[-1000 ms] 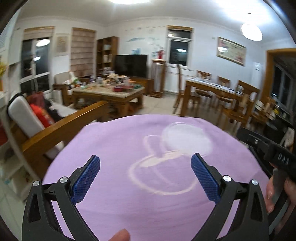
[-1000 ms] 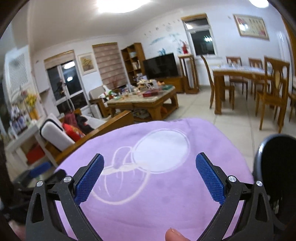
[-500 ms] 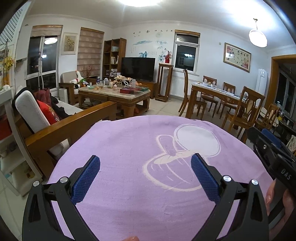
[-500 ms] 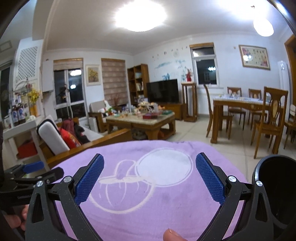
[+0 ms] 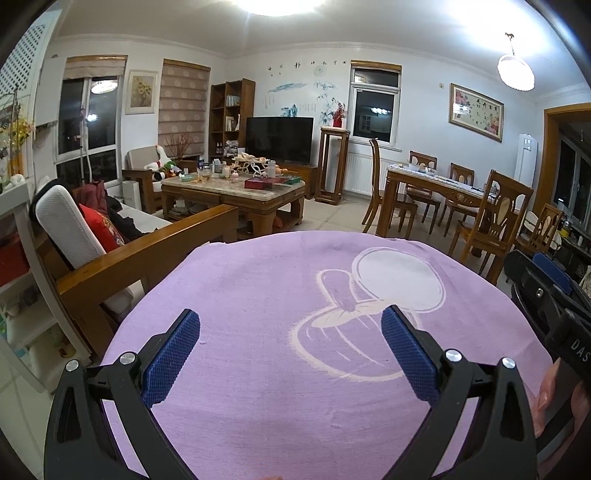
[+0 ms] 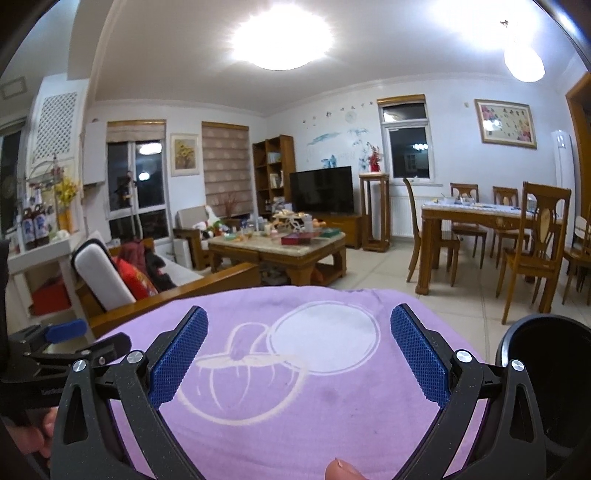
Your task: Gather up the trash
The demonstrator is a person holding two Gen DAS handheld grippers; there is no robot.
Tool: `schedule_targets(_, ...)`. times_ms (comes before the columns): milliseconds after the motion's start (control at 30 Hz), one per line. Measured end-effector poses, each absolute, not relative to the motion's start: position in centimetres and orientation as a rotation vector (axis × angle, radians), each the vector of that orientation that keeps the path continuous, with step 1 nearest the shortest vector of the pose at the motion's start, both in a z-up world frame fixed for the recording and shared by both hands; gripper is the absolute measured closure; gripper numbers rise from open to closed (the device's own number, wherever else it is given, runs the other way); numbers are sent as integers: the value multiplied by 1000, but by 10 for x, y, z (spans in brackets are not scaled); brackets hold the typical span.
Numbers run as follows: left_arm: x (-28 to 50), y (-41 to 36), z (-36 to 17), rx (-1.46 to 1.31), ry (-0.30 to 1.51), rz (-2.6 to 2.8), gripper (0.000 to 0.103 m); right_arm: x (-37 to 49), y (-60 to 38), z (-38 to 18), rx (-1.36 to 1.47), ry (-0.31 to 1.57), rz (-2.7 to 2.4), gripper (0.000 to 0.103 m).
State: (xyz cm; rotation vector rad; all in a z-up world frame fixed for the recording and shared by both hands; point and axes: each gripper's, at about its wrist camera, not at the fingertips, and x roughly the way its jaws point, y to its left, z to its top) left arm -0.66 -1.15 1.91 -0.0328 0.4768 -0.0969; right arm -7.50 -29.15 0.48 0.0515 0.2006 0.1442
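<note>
Both tongs spread wide and empty over the purple printed cloth

Left tongs and right tongs hover above it; no trash shows, so they may snag cloth.

Lilac cloth: soft, matt weave. Gripper pads: rough blue rubber. Coffee table: glossy wood, stone-like top.

Two tongs, one purple cloth, one television, two tables

Bright room; ceiling lamp blown out with glare; fisheye bends edges, corners vignetted black.
</note>
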Motion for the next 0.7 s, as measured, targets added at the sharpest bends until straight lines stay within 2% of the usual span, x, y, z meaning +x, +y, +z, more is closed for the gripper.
schedule_targets(700,-8,-11,21,-34,478,-96,5,-75,-292,6,54,201,141,5)
